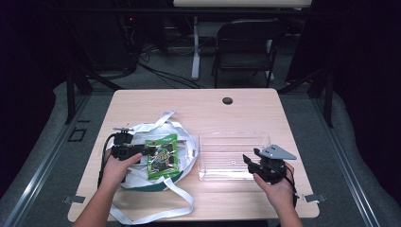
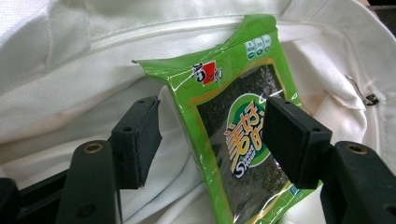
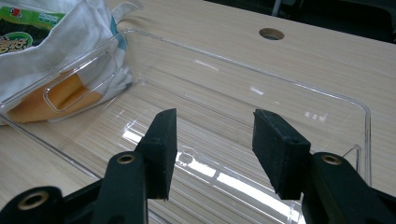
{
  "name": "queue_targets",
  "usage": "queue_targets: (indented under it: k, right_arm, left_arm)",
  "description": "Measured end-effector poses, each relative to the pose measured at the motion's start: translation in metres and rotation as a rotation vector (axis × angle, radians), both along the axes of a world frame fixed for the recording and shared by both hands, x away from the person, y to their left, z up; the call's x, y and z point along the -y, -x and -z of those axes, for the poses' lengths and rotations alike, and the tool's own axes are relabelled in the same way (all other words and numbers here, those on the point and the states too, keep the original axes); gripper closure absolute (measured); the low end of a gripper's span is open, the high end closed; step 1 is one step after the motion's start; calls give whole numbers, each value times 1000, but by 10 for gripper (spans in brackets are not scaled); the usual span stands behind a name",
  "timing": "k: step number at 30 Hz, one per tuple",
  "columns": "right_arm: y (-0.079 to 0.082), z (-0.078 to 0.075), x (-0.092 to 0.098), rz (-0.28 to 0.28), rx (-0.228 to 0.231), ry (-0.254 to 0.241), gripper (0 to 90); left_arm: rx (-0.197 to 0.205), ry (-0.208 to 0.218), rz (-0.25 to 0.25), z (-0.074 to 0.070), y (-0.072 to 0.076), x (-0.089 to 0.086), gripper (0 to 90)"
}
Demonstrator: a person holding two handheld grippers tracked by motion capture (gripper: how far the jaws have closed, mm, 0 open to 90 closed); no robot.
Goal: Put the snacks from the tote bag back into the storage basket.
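Observation:
A green seaweed snack packet [image 1: 163, 156] [image 2: 233, 79] lies in the mouth of a white cloth bag [image 1: 187, 142] [image 2: 93, 46] on the left half of the table. My left gripper [image 1: 145, 151] [image 2: 210, 116] reaches into the bag from the left. Its jaws are open with the packet's edge between them; the far pad lies against the packet's face and the near pad stands clear of it. To the right sits a clear plastic tray [image 1: 231, 137] [image 3: 299, 86] with nothing in it. At its near right corner my right gripper [image 1: 250, 161] [image 3: 212, 126] stands open, holding nothing.
The bag's long white straps [image 1: 156, 215] trail toward the table's front edge. Something orange [image 3: 65, 95] shows under the bag through the tray's wall. A round cable hole [image 1: 227, 100] is at the table's back. Behind the table stands a folding chair [image 1: 248, 42].

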State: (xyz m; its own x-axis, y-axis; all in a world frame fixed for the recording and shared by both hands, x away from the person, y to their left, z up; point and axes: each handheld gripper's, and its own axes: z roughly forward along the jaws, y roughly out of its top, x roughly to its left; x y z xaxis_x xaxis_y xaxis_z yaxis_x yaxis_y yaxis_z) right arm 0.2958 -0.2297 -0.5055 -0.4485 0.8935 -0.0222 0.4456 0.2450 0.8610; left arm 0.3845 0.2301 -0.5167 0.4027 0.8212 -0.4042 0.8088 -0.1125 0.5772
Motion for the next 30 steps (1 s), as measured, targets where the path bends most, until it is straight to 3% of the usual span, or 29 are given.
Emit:
queue_targets:
  k: [20,30]
  right_arm:
    - [-2,2,2,11,-20,2,468]
    - [-2,2,3,8,-22,-7,468]
  left_arm:
    - [-110,45,27,15,-18,9,336]
    - [-135,64,43,22,-25,16,341]
